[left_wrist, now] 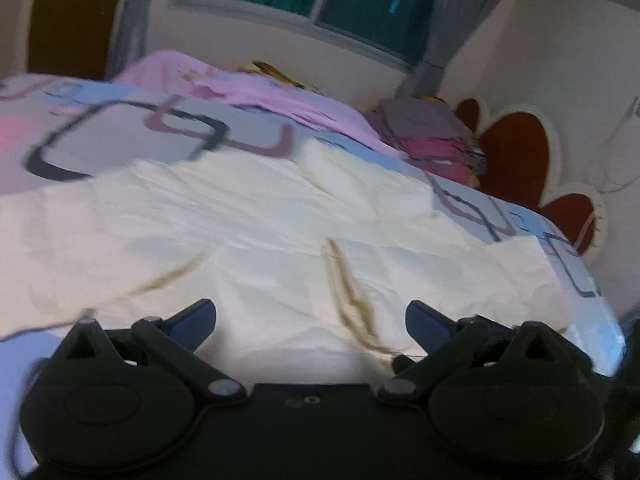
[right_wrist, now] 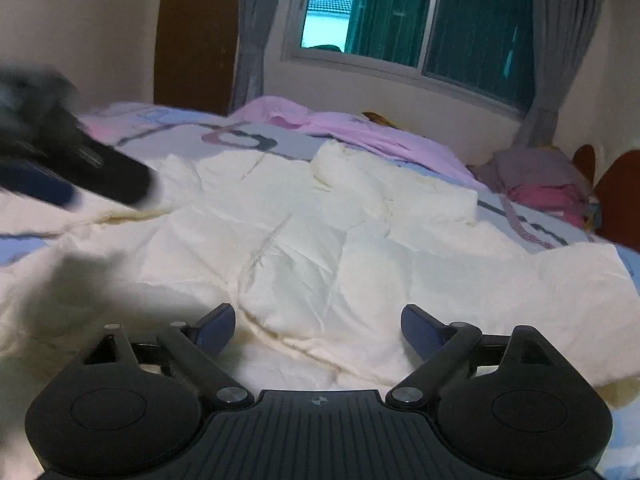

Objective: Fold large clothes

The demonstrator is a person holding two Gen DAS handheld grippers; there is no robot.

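A large cream-white garment (left_wrist: 256,224) lies spread and wrinkled across the bed, with yellowish seams showing. It also fills the middle of the right wrist view (right_wrist: 320,248). My left gripper (left_wrist: 311,322) is open and empty, just above the garment's near part. My right gripper (right_wrist: 318,326) is open and empty, low over the garment's near edge. The left gripper shows blurred at the left of the right wrist view (right_wrist: 76,168), over the garment's left side.
The bed has a patterned sheet (left_wrist: 120,128) with rounded squares. A pink cloth (right_wrist: 360,132) lies at the far side. A stack of folded clothes (left_wrist: 436,140) sits by the red headboard (left_wrist: 516,152). A window and curtains are behind.
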